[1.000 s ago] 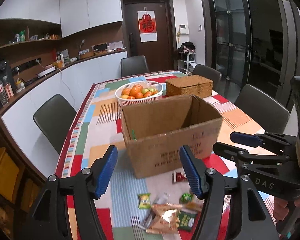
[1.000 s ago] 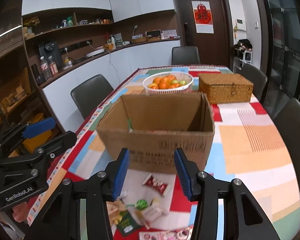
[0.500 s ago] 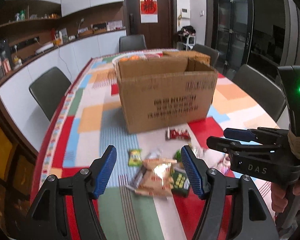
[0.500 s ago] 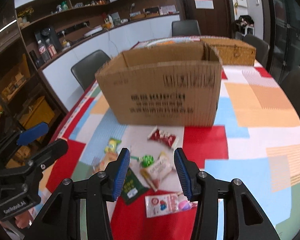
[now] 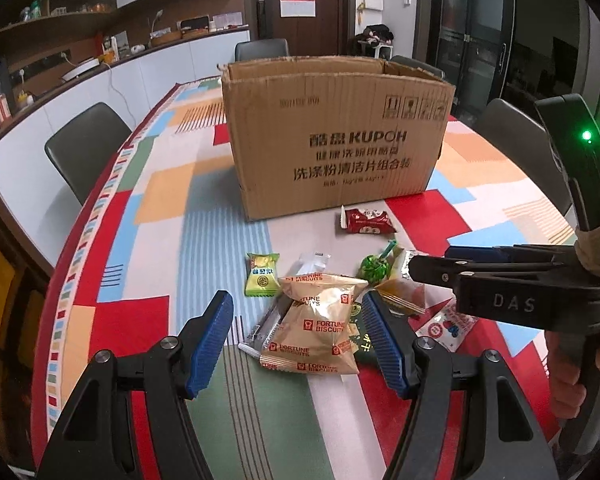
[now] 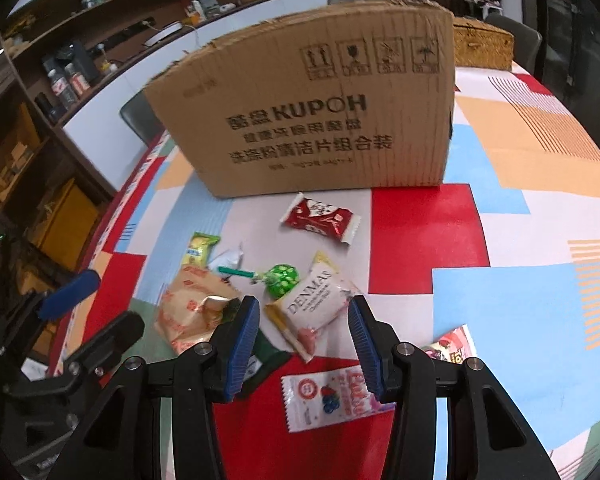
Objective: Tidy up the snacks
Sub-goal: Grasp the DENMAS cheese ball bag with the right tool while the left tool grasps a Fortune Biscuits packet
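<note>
A pile of snack packets lies on the patterned tablecloth before an open cardboard box [image 5: 332, 136]. My left gripper [image 5: 300, 340] is open, its jaws either side of a gold Fortune Biscuits bag [image 5: 320, 320], just above it. My right gripper [image 6: 302, 340] is open over a white Denmas packet [image 6: 316, 304]. Around them lie a red packet [image 6: 320, 220], a green lollipop [image 6: 280, 278], a small yellow-green packet [image 5: 262, 276] and a white-and-red sachet [image 6: 332, 400]. The box also shows in the right wrist view [image 6: 312, 112].
A wicker basket [image 6: 482, 42] stands behind the box at the right. Dark chairs [image 5: 88, 140] ring the table. A counter with shelves runs along the left wall. The right gripper's body [image 5: 512, 292] crosses the left view at the right.
Both grippers have dropped low and moved in on the snack pile; the box's inside and the fruit bowl behind it are out of sight. Both stay open.
</note>
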The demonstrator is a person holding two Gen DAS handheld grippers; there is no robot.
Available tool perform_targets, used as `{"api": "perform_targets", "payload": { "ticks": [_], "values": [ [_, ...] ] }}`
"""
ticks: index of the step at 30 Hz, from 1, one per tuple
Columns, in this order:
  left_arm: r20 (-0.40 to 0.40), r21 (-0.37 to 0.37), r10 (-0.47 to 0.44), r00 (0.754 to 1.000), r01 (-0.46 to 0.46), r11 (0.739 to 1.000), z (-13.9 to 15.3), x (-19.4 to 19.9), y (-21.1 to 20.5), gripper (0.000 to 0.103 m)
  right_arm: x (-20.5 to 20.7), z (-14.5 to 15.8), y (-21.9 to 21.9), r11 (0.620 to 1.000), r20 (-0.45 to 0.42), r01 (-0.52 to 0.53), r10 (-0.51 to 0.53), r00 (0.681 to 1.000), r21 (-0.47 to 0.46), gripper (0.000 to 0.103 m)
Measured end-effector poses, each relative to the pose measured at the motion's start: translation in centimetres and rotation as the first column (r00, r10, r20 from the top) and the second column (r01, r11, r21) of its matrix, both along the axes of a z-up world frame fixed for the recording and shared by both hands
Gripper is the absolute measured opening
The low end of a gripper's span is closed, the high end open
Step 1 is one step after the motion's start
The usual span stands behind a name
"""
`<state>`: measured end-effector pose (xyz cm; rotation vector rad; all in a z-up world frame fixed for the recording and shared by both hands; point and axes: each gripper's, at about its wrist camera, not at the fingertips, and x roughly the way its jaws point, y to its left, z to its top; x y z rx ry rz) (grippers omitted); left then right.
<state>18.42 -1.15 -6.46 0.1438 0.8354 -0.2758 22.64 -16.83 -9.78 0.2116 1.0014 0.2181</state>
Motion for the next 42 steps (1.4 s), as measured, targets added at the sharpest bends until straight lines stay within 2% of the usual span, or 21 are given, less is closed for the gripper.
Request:
{"api": "perform_targets", "payload": {
  "ticks": [9, 21, 24, 28, 32, 42],
  "values": [
    [-0.038, 0.002, -0.008, 0.999, 0.008, 1.000, -1.7, 1.4, -0.7, 0.066, 1.4, -1.3, -0.4, 0.998, -0.047, 0.028, -0.026, 0.999, 0.047, 0.047],
    [-0.090, -0.033, -0.002, 0.996, -0.001, 0.999, -3.0, 2.6, -0.8, 0.065, 3.5, -3.0, 0.9, 1.000, -0.098, 0.014, -0.014, 0.995, 0.002, 0.047],
    [-0.105, -0.048, 0.001, 0.994, -0.006, 0.999, -3.2, 2.9, -0.7, 0.057, 3.6, -3.4, 1.2, 1.000, -0.103, 0.006, -0.009, 0.995, -0.024, 0.047],
    [-0.130, -0.070, -0.007, 0.991, -0.002, 0.998, -3.7, 3.2, -0.8, 0.049, 3.3, -3.6, 1.6, 0.999, -0.104, -0.008, 0.004, 0.995, -0.045, 0.035],
    [-0.139, -0.075, -0.008, 0.990, -0.003, 0.997, -3.8, 3.2, -1.0, 0.040, 2.9, -3.3, 1.8, 0.998, -0.090, -0.026, 0.020, 0.996, -0.060, 0.032],
    [-0.134, -0.099, 0.018, 0.991, -0.032, 0.995, -2.7, 2.3, -0.7, 0.037, 1.7, -1.9, 1.6, 0.997, -0.035, -0.035, 0.033, 0.999, -0.070, 0.032]
  ]
}}
